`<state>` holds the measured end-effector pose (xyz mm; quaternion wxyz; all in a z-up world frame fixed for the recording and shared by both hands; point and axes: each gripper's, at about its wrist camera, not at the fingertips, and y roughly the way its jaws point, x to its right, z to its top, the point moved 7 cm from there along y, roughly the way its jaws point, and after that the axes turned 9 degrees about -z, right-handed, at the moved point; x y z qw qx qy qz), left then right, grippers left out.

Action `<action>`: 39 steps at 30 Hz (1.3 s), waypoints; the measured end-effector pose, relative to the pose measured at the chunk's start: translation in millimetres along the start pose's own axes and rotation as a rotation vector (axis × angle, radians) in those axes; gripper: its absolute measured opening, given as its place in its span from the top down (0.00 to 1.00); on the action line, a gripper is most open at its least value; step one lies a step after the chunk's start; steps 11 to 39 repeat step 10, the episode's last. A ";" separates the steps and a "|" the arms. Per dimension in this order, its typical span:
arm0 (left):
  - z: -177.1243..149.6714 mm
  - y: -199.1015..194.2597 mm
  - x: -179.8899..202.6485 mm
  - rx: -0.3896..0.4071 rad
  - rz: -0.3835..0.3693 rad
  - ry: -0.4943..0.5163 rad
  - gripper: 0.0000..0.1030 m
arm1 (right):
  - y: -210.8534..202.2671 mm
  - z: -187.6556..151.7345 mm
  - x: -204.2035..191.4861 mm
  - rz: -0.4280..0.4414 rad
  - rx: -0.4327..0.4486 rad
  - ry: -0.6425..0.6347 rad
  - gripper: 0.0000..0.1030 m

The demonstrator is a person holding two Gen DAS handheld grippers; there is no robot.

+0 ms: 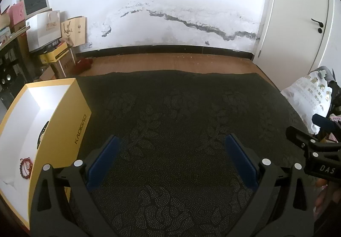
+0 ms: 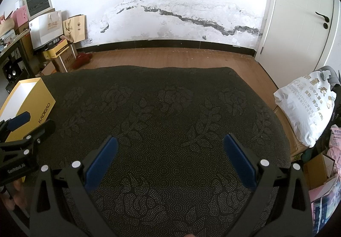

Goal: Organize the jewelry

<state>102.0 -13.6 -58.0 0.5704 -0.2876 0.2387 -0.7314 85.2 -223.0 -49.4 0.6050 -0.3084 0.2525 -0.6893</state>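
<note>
A yellow box (image 1: 64, 121) with a white inside stands open at the left of the dark patterned cloth (image 1: 181, 113). Inside it lie a red bead bracelet (image 1: 26, 166) and a dark bracelet (image 1: 41, 133), half hidden by the box wall. My left gripper (image 1: 173, 141) hovers open over the cloth, just right of the box, with nothing between its blue pads. In the right wrist view the box (image 2: 36, 106) sits far left and my right gripper (image 2: 170, 141) stands open and empty above the cloth (image 2: 170, 109). Each view shows the other gripper at its edge.
A white printed bag (image 2: 307, 106) lies off the cloth's right edge. Boxes and paper bags (image 2: 53, 32) are stacked at the back left by a shelf. Wooden floor (image 2: 170, 57), a stained white wall and a white door (image 2: 298, 13) lie beyond.
</note>
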 end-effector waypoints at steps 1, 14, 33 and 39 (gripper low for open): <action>0.4 -0.1 -0.7 0.002 -0.005 -0.008 0.06 | 0.2 0.4 0.0 0.001 0.000 0.000 0.06; -3.6 7.4 -4.4 -0.050 -0.014 -0.045 0.06 | 0.0 0.4 -0.1 0.000 0.000 0.000 0.06; -3.6 7.4 -4.4 -0.050 -0.014 -0.045 0.06 | 0.0 0.4 -0.1 0.000 0.000 0.000 0.06; -3.6 7.4 -4.4 -0.050 -0.014 -0.045 0.06 | 0.0 0.4 -0.1 0.000 0.000 0.000 0.06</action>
